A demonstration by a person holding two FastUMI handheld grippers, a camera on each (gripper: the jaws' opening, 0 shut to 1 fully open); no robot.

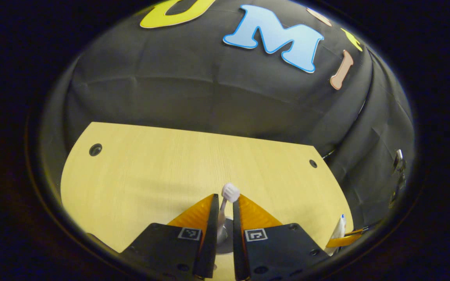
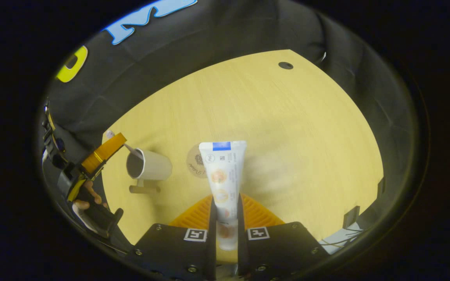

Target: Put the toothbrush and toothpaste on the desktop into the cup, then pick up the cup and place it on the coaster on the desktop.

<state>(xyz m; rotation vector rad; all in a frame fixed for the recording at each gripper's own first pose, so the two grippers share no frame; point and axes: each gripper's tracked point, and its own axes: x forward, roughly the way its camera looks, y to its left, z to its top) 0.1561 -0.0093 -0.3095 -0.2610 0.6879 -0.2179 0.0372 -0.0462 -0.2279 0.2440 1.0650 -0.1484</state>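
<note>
In the left gripper view, the left hand-held gripper [image 1: 225,205] pinched a toothbrush [image 1: 224,212] between its two fingers. The brush was slim and pale, with a white bristled head [image 1: 230,192] standing just past the fingertips and the handle running back down the narrow gap between them. Below the handle, between the fingers, part of a grey rounded rim showed; what it belonged to could not be told from that view. The light wooden table [image 1: 150,171] spread out beyond.

In the right gripper view, the right hand-held gripper [image 2: 225,207] was pressed onto a toothpaste tube [image 2: 223,175], both fingers clamping its lower part. The tube was white, with a blue band at its flat crimped end, round orange marks down its body, and a clear cap near the camera. It pointed away over the table [image 2: 287,136].

To the left in that view, a white cup [image 2: 149,165] with a handle [image 2: 143,189] stood on the table, its opening facing the left hand-held gripper [image 2: 109,144], which held the toothbrush [image 2: 131,149] with its lower end inside the cup's mouth. A hand [image 2: 88,195] gripped that tool. Just right of the cup lay a round tan coaster [image 2: 195,162], partly hidden behind the tube.
</note>
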